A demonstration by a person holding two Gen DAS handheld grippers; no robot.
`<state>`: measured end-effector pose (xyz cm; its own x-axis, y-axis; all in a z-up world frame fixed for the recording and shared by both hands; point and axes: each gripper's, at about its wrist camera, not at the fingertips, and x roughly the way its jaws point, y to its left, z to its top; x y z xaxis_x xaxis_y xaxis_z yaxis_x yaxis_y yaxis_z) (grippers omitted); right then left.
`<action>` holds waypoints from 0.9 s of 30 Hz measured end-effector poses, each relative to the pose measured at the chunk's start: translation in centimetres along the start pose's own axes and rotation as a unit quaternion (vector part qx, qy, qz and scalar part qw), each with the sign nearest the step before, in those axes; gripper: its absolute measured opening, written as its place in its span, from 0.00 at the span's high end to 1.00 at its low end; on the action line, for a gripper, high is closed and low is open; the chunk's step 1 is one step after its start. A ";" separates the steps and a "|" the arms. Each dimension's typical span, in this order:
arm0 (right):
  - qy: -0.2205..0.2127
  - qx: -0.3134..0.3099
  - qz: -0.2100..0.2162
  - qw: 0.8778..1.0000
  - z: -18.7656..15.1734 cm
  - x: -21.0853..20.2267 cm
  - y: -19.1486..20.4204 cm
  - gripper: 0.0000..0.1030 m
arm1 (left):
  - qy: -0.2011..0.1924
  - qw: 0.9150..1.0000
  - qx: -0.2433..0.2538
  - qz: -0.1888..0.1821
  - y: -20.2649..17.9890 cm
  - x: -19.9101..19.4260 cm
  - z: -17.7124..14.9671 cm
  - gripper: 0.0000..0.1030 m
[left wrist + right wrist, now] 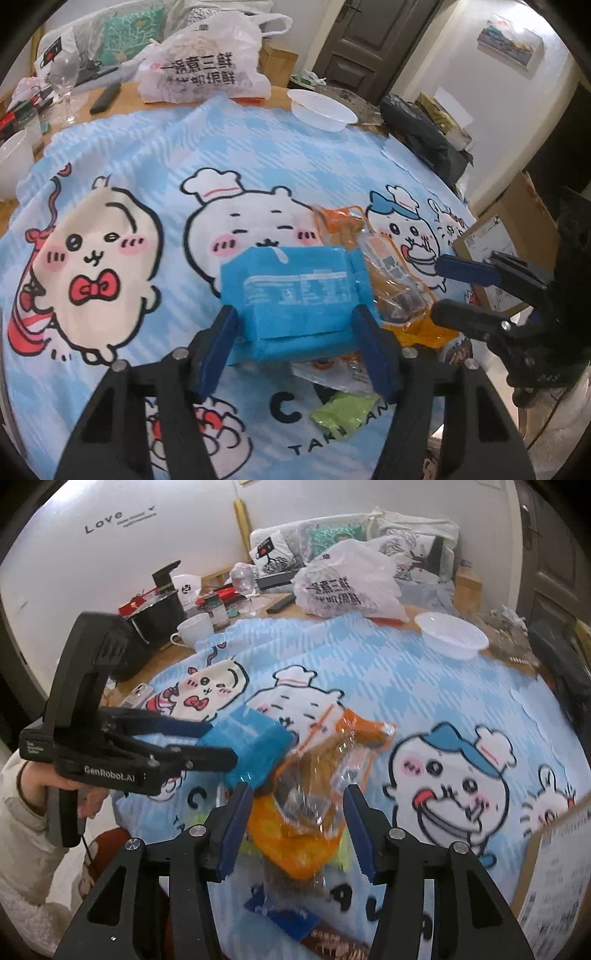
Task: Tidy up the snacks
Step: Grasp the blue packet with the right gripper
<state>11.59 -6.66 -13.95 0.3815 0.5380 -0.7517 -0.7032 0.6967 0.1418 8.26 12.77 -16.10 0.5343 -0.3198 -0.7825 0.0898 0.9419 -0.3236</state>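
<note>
A blue snack packet (295, 295) sits between the fingers of my left gripper (297, 334), which is shut on its sides and holds it over the cartoon cloth; the packet also shows in the right wrist view (251, 749). My right gripper (293, 825) is open around a clear and orange snack bag (314, 794), whether touching I cannot tell. That bag lies right of the blue packet in the left wrist view (391, 280), where the right gripper (437, 288) reaches in from the right. A green packet (343, 410) and other wrappers lie beneath.
A blue cartoon cloth (147, 166) covers the table. A white bowl (321, 109), a printed plastic bag (203, 74) and a wine glass (66, 81) stand at the far side. A cardboard box (509, 236) sits at the right edge. A mug (194, 629) stands left.
</note>
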 end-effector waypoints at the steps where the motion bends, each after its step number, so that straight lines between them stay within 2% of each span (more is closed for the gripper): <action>1: 0.000 -0.002 0.006 1.000 0.4 0.4 0.0 0.55 | -0.001 1.000 -0.003 -0.002 0.3 -0.1 0.0 0.43; 6: 0.007 -0.029 0.035 0.999 2.1 2.6 0.7 0.54 | -0.006 1.000 -0.018 -0.003 2.4 -1.3 0.2 0.42; 10: 0.010 -0.060 0.050 0.997 3.1 4.2 1.8 0.45 | 0.000 0.999 -0.029 -0.023 3.5 -1.1 0.3 0.42; 15: 0.011 -0.098 0.057 0.994 3.5 6.2 3.3 0.44 | -0.003 0.998 -0.047 -0.032 4.8 -0.9 0.5 0.42; 18: 0.010 -0.117 0.043 0.992 3.6 6.9 3.9 0.41 | -0.007 0.998 -0.052 -0.030 5.3 -1.0 0.6 0.42; 22: 0.002 -0.111 0.045 0.993 4.1 7.7 3.8 0.37 | -0.011 0.998 -0.058 -0.031 5.5 -1.2 0.7 0.41; 27: 0.026 -0.123 0.058 0.990 3.6 7.7 4.3 0.35 | -0.009 0.998 -0.052 -0.029 5.3 -1.2 0.4 0.41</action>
<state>13.66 2.15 -16.84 0.2618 0.5778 -0.7730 -0.8678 0.4914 0.0734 8.43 18.16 -16.58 0.5450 -0.3707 -0.7520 0.0335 0.9058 -0.4223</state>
